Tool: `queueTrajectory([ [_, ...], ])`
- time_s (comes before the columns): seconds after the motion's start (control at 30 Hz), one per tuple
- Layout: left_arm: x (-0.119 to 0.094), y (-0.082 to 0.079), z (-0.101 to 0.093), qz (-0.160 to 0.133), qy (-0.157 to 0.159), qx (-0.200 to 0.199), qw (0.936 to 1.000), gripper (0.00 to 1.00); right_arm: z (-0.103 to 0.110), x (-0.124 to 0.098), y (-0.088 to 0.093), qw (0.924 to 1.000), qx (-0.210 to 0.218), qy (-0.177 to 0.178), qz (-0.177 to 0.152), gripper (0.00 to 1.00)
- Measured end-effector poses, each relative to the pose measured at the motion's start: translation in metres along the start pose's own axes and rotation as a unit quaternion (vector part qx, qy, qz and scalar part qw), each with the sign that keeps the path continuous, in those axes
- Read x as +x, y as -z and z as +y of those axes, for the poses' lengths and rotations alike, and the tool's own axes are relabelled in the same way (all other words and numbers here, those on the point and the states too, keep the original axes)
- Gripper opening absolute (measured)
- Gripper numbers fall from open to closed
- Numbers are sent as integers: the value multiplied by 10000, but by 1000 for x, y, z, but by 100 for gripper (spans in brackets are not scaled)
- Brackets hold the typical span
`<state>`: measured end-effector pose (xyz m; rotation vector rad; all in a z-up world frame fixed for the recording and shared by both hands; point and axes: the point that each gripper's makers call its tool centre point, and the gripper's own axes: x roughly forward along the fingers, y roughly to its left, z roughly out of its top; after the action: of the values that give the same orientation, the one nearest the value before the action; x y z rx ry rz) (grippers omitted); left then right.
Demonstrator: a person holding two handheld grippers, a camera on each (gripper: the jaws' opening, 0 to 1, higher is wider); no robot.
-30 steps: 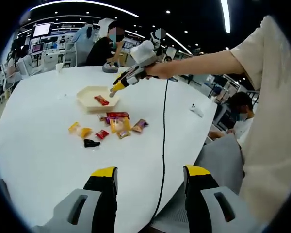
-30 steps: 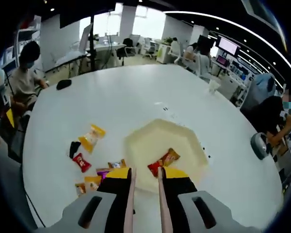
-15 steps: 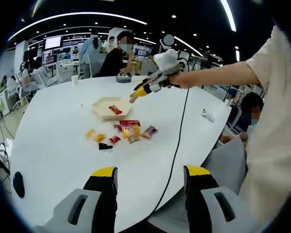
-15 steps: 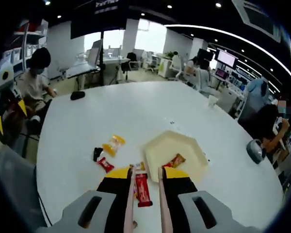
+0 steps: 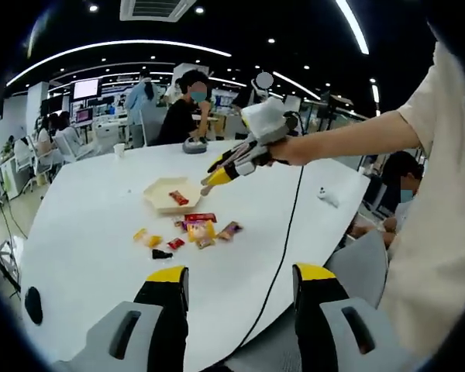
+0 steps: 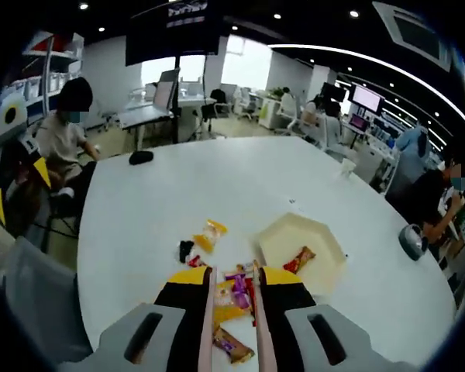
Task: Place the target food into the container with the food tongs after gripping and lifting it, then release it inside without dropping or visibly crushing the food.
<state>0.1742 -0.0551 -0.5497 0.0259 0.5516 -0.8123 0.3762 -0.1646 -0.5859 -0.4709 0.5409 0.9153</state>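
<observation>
One snack (image 6: 299, 259) in tray (image 6: 325, 236) | wrappers' print unreadable

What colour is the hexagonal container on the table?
Pale cream-yellow. The container shows best in the right gripper view, with one red-orange snack packet inside.

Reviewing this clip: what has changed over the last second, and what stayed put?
The right gripper drew back from above the tray and now hovers over the pile of snack packets, its jaws narrow and holding nothing. The red packet stays in the tray; the loose packets have not moved. The left gripper stays open and idle.
</observation>
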Motion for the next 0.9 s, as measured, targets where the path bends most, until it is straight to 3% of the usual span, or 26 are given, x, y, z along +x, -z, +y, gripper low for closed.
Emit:
queueTrajectory([
  [0.2,-4,-8,25,-58,472,162,9987,53,6,3,-7,9997,46,196,167,24],
  [0.4,-6,-3,41,-34,776,255,9967,53,12,8,-12,9990,127,357,248,24],
  [0.67,-5,-2,49,-82,1027,256,9944,53,18,13,-9,9978,-17,420,505,24],
  [0.9,-1,-3,47,-38,1117,307,9933,52,22,8,3,9971,-212,239,695,24],
])
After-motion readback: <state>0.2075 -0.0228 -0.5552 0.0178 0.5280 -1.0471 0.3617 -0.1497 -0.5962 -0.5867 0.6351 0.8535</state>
